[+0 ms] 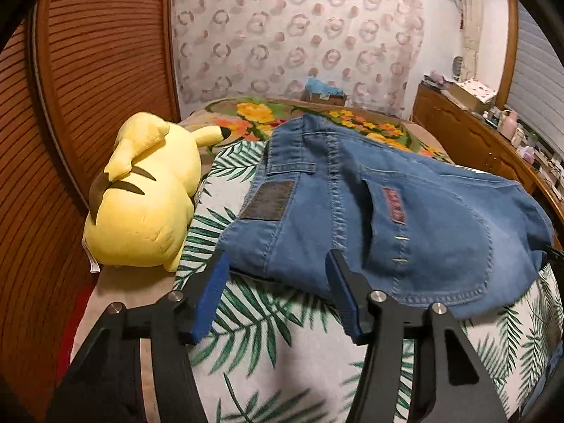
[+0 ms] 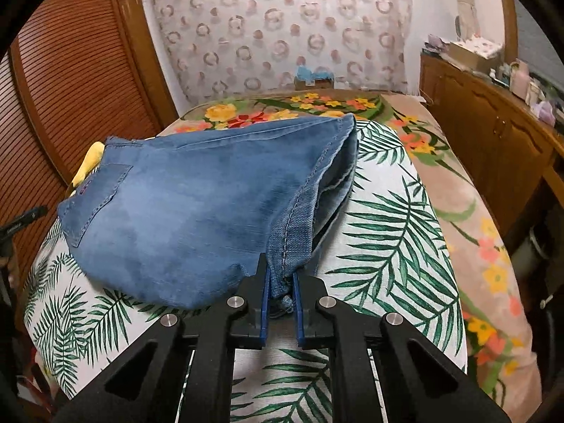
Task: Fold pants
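Blue denim pants [image 1: 405, 211] lie folded on a palm-leaf sheet [image 1: 268, 345] on the bed, back pocket and leather waist patch facing up. My left gripper [image 1: 278, 257] stands open at the pants' near waistband corner, with the denim edge lying between its blue pads; the pads do not press on it. In the right wrist view the pants [image 2: 194, 204] form a thick folded stack. My right gripper [image 2: 282, 273] is shut on a bunched denim edge at the stack's near right corner.
A yellow plush toy [image 1: 141, 204] lies left of the pants, close to my left gripper. A louvred wooden door [image 1: 88, 88] is on the left and a cluttered wooden dresser [image 2: 493, 134] on the right. A floral blanket [image 2: 476, 229] covers the bed's far end and right side.
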{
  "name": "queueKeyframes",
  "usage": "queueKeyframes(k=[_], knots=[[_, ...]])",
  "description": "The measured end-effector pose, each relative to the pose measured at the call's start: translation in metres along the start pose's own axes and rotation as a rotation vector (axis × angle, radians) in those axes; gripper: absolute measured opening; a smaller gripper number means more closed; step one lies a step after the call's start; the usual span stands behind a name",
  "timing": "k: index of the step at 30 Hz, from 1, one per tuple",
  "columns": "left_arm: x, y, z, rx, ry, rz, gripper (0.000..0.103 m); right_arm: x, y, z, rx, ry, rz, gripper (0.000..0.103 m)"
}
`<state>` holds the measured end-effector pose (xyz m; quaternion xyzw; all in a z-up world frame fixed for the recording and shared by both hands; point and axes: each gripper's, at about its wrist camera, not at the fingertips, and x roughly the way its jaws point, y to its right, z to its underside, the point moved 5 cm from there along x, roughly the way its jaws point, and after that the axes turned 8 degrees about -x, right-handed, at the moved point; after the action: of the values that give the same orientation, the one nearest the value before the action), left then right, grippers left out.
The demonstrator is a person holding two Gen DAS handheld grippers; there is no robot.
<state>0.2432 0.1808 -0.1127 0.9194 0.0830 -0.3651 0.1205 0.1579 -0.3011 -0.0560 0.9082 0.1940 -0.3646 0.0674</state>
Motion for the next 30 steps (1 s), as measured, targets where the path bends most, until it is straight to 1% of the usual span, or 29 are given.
queueKeyframes(k=[3, 8, 12, 16, 19, 21, 23, 25, 26, 30], knots=[[0.018, -0.009, -0.005, -0.021, -0.036, -0.028, 0.058, 0.003, 0.001, -0.001, -0.007, -0.008, 0.003, 0.011], [0.041, -0.019, -0.003, -0.052, -0.098, -0.035, 0.058, 0.003, 0.003, -0.003, -0.005, -0.027, 0.010, 0.011], [0.051, -0.020, 0.002, -0.040, -0.115, -0.057, 0.058, 0.007, 0.006, 0.000, 0.005, -0.046, 0.009, 0.011], [0.054, -0.018, 0.000, -0.029, -0.116, -0.066, 0.058, 0.008, 0.009, 0.001, 0.017, -0.058, 0.003, 0.011], [0.060, -0.018, -0.002, -0.009, -0.124, -0.055, 0.058, 0.005, 0.011, 0.000, 0.029, -0.040, 0.014, 0.011], [0.060, -0.018, -0.003, -0.012, -0.133, -0.038, 0.051, 0.003, 0.010, -0.002, 0.035, -0.028, 0.010, 0.010], [0.056, -0.014, -0.004, 0.007, -0.129, -0.032, 0.030, -0.002, 0.009, -0.001, 0.030, -0.011, 0.002, 0.010], [0.052, -0.008, -0.005, 0.038, -0.120, -0.050, 0.023, -0.005, 0.006, -0.003, 0.021, 0.000, 0.005, 0.009], [0.047, -0.004, -0.006, 0.057, -0.101, -0.062, 0.020, -0.007, 0.006, -0.004, 0.018, 0.009, 0.009, 0.009], [0.025, -0.001, -0.018, 0.040, -0.035, -0.045, 0.018, -0.023, 0.007, -0.014, 0.006, 0.052, 0.028, 0.008]])
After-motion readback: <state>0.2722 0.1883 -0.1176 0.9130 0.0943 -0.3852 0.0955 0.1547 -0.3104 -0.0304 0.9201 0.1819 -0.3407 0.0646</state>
